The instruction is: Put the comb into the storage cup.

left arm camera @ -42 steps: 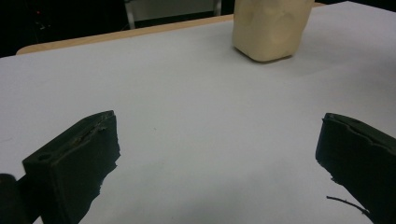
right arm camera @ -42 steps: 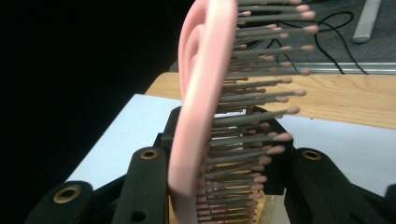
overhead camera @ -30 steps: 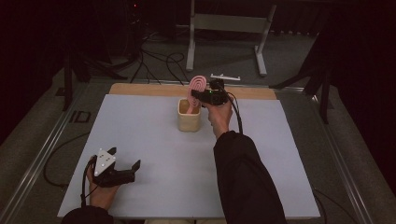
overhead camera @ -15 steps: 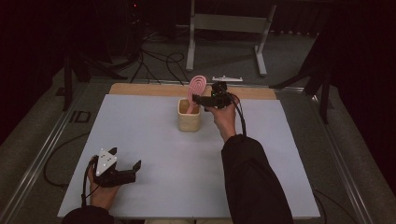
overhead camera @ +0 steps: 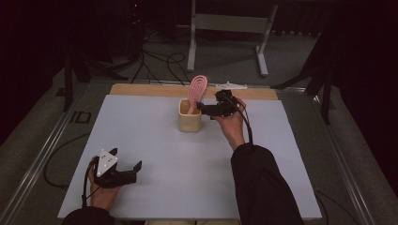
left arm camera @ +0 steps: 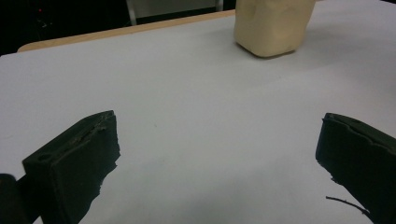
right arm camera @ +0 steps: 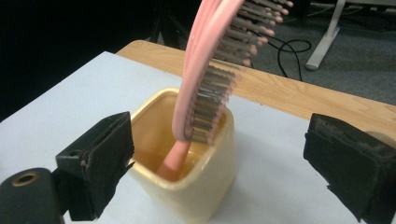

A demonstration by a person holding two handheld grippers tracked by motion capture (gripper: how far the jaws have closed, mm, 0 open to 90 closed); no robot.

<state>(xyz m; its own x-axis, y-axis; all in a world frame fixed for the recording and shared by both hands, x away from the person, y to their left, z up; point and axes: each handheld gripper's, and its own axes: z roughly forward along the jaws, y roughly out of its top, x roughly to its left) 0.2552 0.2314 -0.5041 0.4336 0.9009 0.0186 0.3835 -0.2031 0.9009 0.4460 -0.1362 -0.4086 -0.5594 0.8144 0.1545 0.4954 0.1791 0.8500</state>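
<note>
the pink hairbrush (overhead camera: 196, 90) stands handle-down in the cream cup (overhead camera: 189, 122) near the far edge of the counter (overhead camera: 155, 140), the right tool (overhead camera: 202, 107) released just beside it after opening, while the left tool (overhead camera: 133, 169) rests open near the front edge.

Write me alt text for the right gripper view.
A pink plastic hairbrush stands handle-down in a cream square ceramic cup, leaning with its bristles facing right. The right hand-held gripper has its black jaws wide open on either side of the cup, above a white table.
</note>
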